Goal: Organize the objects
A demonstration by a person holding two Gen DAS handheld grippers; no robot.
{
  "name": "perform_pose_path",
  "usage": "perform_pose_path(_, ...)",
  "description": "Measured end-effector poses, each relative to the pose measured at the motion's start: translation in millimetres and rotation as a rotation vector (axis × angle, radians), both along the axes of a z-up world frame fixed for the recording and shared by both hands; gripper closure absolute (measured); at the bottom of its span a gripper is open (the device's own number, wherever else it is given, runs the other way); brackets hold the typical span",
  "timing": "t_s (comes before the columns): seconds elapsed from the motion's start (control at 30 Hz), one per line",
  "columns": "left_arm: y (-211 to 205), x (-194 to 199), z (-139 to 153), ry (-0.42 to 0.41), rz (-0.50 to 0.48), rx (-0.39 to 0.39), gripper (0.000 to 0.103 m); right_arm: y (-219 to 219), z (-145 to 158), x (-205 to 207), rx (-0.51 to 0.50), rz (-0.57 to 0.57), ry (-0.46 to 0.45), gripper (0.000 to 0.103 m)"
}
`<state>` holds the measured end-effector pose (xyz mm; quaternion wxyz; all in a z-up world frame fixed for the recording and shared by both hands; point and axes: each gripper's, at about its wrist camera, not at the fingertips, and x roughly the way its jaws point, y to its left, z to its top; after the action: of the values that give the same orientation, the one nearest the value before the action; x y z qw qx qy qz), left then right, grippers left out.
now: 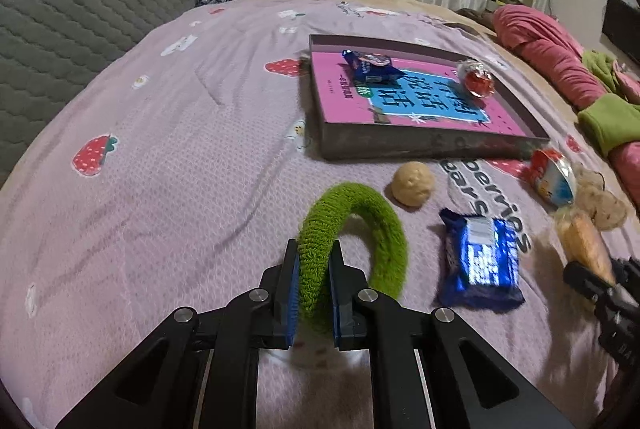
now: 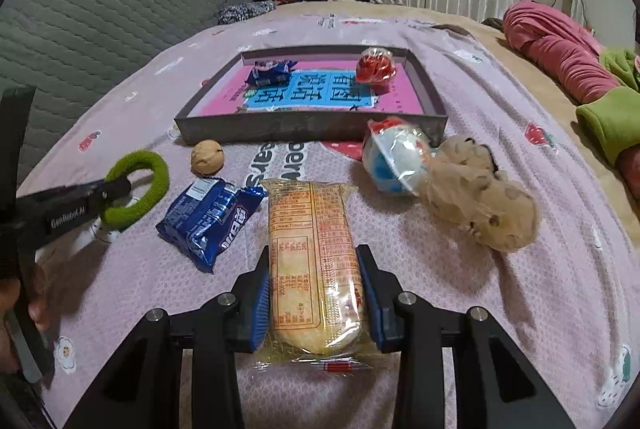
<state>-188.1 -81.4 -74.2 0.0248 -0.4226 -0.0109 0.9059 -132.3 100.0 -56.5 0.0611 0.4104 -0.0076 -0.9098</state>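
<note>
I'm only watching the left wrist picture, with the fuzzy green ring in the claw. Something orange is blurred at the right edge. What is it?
Observer: A clear-wrapped rice cracker packet, clamped between the pads of the right claw.
Operator: And further back on that side?
Observer: A brown plush bear lying on its side, right beside a wrapped toy egg.
Operator: Is anyone there?
Observer: Yes, a person's hand grips the handle of the left claw, which is shut on the green ring.

Both grippers, the left gripper (image 1: 314, 261) and right gripper (image 2: 314, 269), are showing black frames, silver screws and blue pads (image 2: 259, 313) (one side printed "GenRobot.AI").
</note>
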Motion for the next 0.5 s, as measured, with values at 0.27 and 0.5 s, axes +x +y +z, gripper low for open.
perform_pose_path(0.27,8.7,24.5,11.9,0.025,-0.014,0.004,0.091,0.5,11.7,14.0,0.000,0.006,0.018,0.064)
perform_pose_path(0.5,11.9,37.7,14.3,0.031,-0.015,0.008,0.091,3.2,22.7,26.0,-0.007,0.009,0.037,0.064)
